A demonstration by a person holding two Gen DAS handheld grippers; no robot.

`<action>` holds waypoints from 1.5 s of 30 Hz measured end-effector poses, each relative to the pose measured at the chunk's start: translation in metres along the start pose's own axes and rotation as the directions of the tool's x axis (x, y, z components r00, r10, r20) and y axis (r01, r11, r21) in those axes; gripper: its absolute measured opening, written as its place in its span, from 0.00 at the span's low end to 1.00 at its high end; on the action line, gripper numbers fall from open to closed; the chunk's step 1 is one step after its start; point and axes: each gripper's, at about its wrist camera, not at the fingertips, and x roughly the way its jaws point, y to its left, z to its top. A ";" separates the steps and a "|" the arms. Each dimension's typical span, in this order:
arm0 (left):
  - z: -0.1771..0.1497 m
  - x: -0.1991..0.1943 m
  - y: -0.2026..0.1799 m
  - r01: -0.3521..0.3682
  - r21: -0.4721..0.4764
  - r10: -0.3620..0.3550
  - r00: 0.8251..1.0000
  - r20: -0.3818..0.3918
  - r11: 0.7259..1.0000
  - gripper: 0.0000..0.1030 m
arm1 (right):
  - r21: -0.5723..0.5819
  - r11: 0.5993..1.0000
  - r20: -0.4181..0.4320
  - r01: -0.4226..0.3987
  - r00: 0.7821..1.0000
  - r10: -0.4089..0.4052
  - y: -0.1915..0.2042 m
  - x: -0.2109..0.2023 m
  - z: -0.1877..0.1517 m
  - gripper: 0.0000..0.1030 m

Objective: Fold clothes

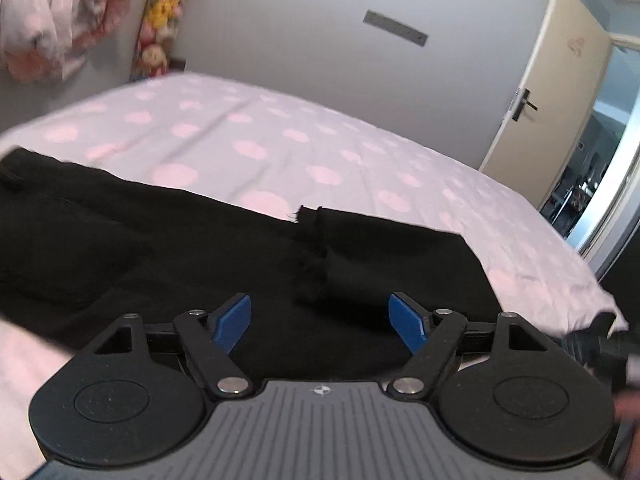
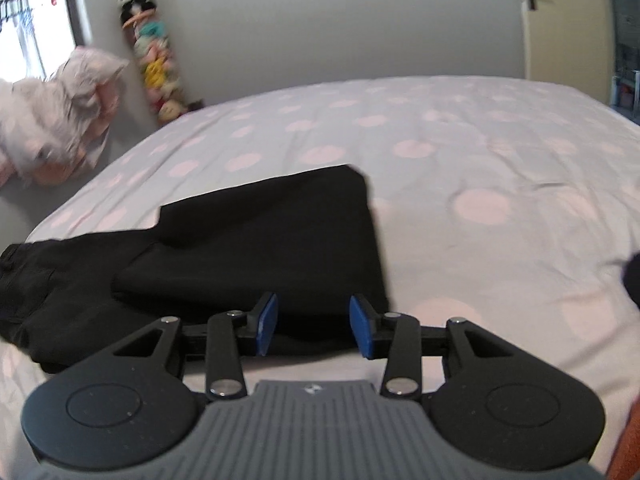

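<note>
A: From the left wrist, how is it lying?

B: The black fabric garment is stretching left to right across the near edge of the bed with the pale pink-spotted sheet; its frayed hem is showing mid-frame. The left gripper is hovering over it, blue pads spread wide, pinching nothing.

A: And the right wrist?

B: The garment is lying folded, flat, long axis running leftward. The right gripper is standing partly spread and empty. A grey wall is standing behind.

Folded trousers lie on the bed, seemingly near its edge.
</note>
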 end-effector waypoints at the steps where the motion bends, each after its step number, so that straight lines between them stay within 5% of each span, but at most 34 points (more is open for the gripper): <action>1: 0.007 0.013 0.002 0.010 -0.028 -0.011 1.000 -0.021 1.000 0.87 | -0.012 1.000 0.011 0.017 1.000 -0.017 -0.003 -0.001 -0.004 0.43; 11: 0.018 0.112 0.031 0.025 -0.294 -0.090 0.974 -0.210 0.955 0.82 | -0.102 0.995 0.054 0.014 0.999 -0.009 -0.002 -0.003 -0.007 0.45; 16: 0.013 0.129 0.038 0.020 -0.353 -0.110 0.965 -0.236 0.935 0.80 | -0.060 0.998 0.025 0.005 1.000 -0.004 -0.007 0.002 -0.004 0.45; 18: 0.014 0.134 0.035 0.012 -0.357 -0.107 0.963 -0.247 0.934 0.66 | -0.050 0.999 0.007 0.013 1.000 -0.013 -0.010 0.003 -0.004 0.45; 20: 0.015 0.139 0.033 0.004 -0.361 -0.105 0.959 -0.262 0.933 0.35 | -0.034 0.999 -0.014 0.008 1.000 -0.009 -0.015 0.003 -0.006 0.45; 23: 0.020 0.135 0.032 0.018 -0.369 -0.110 0.967 -0.230 0.929 0.19 | -0.019 1.000 -0.068 -0.003 0.998 0.001 -0.017 0.007 -0.012 0.49; 29: 0.050 0.101 0.004 0.133 -0.325 -0.178 0.978 -0.113 0.936 0.14 | -0.042 0.999 -0.074 0.018 0.997 -0.021 -0.010 0.013 -0.021 0.56; 30: 0.057 0.094 -0.003 0.157 -0.311 -0.195 0.976 -0.095 0.937 0.14 | -0.040 0.999 -0.067 0.006 0.998 -0.008 -0.009 0.012 -0.021 0.50; 32: 0.071 0.083 -0.018 0.199 -0.279 -0.226 0.972 -0.068 0.940 0.13 | -0.051 0.997 -0.059 -0.060 0.997 0.056 -0.001 0.009 -0.022 0.16; 33: 0.078 0.077 -0.026 0.218 -0.262 -0.241 0.969 -0.055 0.940 0.13 | -0.075 0.993 -0.051 -0.090 0.995 0.087 0.006 0.007 -0.023 0.11; 37: 0.101 0.057 -0.054 0.275 -0.209 -0.283 0.959 -0.007 0.938 0.12 | -0.176 0.975 -0.007 -0.138 0.990 0.139 0.034 0.012 -0.028 0.11; 45: 0.131 0.007 -0.069 0.323 -0.156 -0.311 0.946 0.095 0.933 0.11 | -0.210 0.978 0.082 -0.005 0.996 0.023 0.049 0.047 -0.027 0.13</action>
